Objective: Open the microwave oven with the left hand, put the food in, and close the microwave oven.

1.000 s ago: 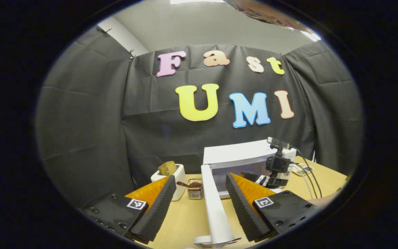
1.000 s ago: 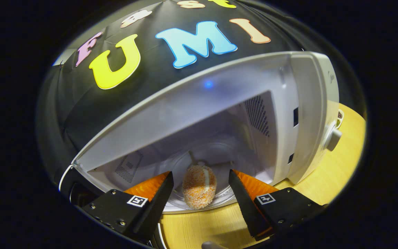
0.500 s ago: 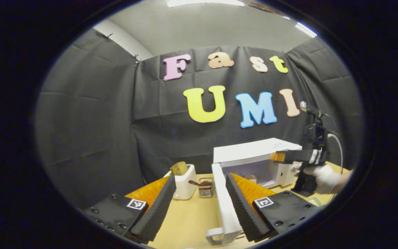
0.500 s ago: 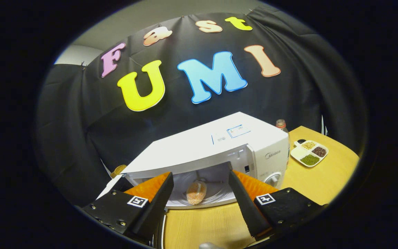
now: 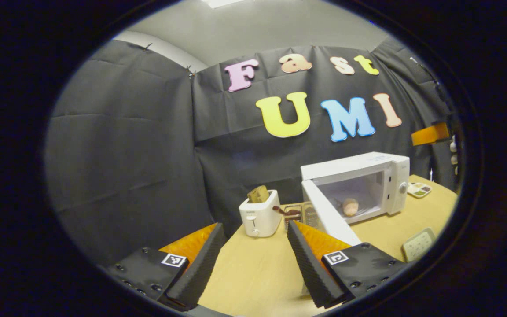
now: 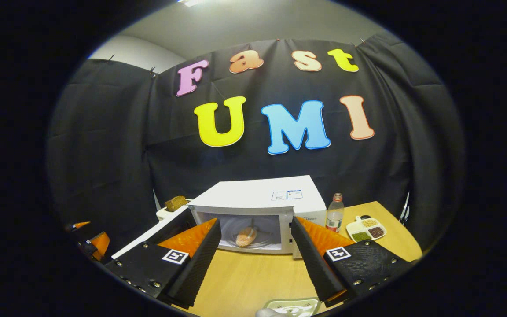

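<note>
The white microwave [image 5: 368,169] stands on the wooden table [image 5: 381,229] with its door [image 5: 329,216] swung open toward me. The breaded food [image 5: 350,206] lies on the turntable inside. My left gripper [image 5: 253,264] hangs open over the table, well short of the door, holding nothing. In the right gripper view the microwave [image 6: 258,196] faces me, the food [image 6: 245,236] shows in the cavity, and the door [image 6: 154,240] stands out to the left. My right gripper [image 6: 255,259] is open and empty, back from the opening. The left gripper [image 6: 88,243] shows at the far left edge.
A white toaster [image 5: 260,215] with bread [image 5: 258,193] and a small wire rack [image 5: 299,213] sit left of the microwave. A bottle [image 6: 335,216] and a divided dish [image 6: 365,229] stand to its right. A flat white keypad [image 5: 418,243] lies near the table's front.
My right gripper has pulled out of the cavity and far back, leaving the food inside. My left gripper has drawn away from the door, which now stands off to its right.
</note>
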Available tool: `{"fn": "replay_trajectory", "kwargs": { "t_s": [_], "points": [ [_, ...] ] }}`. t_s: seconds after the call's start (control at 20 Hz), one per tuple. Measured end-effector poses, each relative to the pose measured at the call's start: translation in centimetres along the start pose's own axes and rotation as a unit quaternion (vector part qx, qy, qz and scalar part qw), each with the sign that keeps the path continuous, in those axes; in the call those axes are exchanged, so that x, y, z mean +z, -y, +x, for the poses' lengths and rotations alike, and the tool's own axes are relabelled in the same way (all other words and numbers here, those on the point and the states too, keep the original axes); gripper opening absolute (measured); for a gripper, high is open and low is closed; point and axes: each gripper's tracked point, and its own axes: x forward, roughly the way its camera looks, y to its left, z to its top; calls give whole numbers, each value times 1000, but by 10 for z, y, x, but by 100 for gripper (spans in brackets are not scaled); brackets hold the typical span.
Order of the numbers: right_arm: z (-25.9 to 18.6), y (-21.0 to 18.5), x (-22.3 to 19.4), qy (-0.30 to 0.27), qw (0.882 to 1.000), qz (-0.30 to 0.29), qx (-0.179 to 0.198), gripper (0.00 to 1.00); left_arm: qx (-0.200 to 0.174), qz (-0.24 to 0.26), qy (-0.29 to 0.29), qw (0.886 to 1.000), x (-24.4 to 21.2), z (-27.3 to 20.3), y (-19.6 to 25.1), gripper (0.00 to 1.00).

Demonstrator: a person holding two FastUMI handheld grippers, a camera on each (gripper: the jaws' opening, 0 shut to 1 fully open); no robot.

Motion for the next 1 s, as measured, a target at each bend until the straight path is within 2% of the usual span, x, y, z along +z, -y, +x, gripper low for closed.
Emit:
{"fn": "replay_trajectory", "kwargs": {
  "t_s": [0.15,0.2,0.25,0.35,0.45,0.5,0.8,1.0],
  "points": [
    [-30,3,-11,-38,999,-6,17,98,12,-3,-17,1000,-36,-3,-3,99],
    [-35,3,-11,-49,998,-13,21,98,19,-1,-23,1000,-48,-4,-6,95],
    [-39,4,-7,-50,998,-26,22,98,21,-7,-29,999,-59,-4,-5,99],
    [-42,1,8,-42,998,-28,28,98,12,-11,-36,999,-73,-7,7,98],
    [-44,-6,13,-35,998,-23,36,97,10,1,-45,999,-88,-7,18,100],
    [-46,-8,14,-35,998,-24,42,97,2,3,-46,999,-89,-11,26,92],
    [-53,5,17,-36,998,-21,39,98,-80,2,-42,996,-77,-25,115,94],
    [-59,37,20,-36,999,-16,11,98,-118,-11,-35,992,-68,-17,175,95]
  ]
}}
